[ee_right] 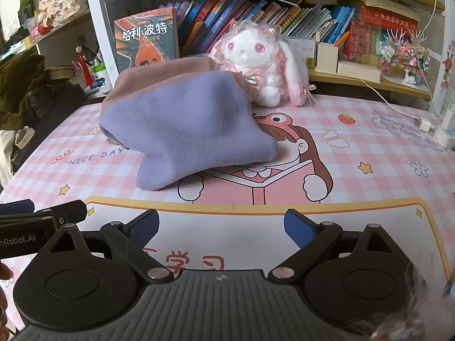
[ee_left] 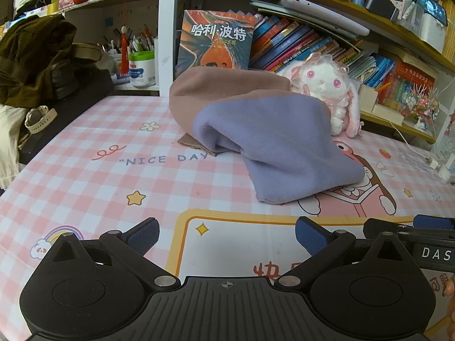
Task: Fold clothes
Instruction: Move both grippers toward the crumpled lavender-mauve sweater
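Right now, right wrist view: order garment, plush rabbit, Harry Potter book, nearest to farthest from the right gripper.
From the right gripper:
1. Purple-and-mauve garment, heaped mid-mat, slightly left.
2. Plush rabbit, behind it, to the right.
3. Harry Potter book, upright at the shelf, back left.

One garment [ee_left: 256, 130], two-toned purple and mauve, heaped on one pink checked desk mat [ee_left: 85, 187]. Two grippers: left gripper [ee_left: 227, 236], right gripper [ee_right: 221, 227], each with two fingers spread apart. One white plush rabbit [ee_right: 256, 68]. One wristwatch [ee_left: 38, 119]. One front-facing book [ee_left: 216, 42]; shelved books too many to count.
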Available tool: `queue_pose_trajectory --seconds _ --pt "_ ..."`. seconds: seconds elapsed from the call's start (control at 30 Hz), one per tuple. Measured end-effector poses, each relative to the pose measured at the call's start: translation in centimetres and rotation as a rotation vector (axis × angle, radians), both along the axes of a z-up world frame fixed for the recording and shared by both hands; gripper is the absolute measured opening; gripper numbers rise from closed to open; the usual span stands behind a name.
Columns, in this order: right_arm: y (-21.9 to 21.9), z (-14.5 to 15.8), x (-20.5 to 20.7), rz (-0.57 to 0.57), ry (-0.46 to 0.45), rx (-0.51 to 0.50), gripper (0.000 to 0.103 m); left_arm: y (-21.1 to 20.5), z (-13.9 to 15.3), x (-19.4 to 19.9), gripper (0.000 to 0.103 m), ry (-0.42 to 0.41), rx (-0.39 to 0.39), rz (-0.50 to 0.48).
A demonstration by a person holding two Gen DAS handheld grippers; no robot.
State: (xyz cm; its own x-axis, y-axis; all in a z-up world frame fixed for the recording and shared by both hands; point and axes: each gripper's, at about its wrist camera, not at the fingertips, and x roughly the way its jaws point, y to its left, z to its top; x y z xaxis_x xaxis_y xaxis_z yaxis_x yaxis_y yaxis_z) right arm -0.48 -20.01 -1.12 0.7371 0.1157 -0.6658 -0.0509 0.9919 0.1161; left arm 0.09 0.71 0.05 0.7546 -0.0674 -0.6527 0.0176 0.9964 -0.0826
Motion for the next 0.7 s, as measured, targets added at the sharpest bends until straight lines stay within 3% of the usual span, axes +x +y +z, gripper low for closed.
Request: queue_pose_trajectory --seconds 0.7 --pt "0.26 -0.11 0.41 -0.009 0.013 -0.004 0.095 0.03 -0.20 0.82 0.103 0.036 0.018 0.001"
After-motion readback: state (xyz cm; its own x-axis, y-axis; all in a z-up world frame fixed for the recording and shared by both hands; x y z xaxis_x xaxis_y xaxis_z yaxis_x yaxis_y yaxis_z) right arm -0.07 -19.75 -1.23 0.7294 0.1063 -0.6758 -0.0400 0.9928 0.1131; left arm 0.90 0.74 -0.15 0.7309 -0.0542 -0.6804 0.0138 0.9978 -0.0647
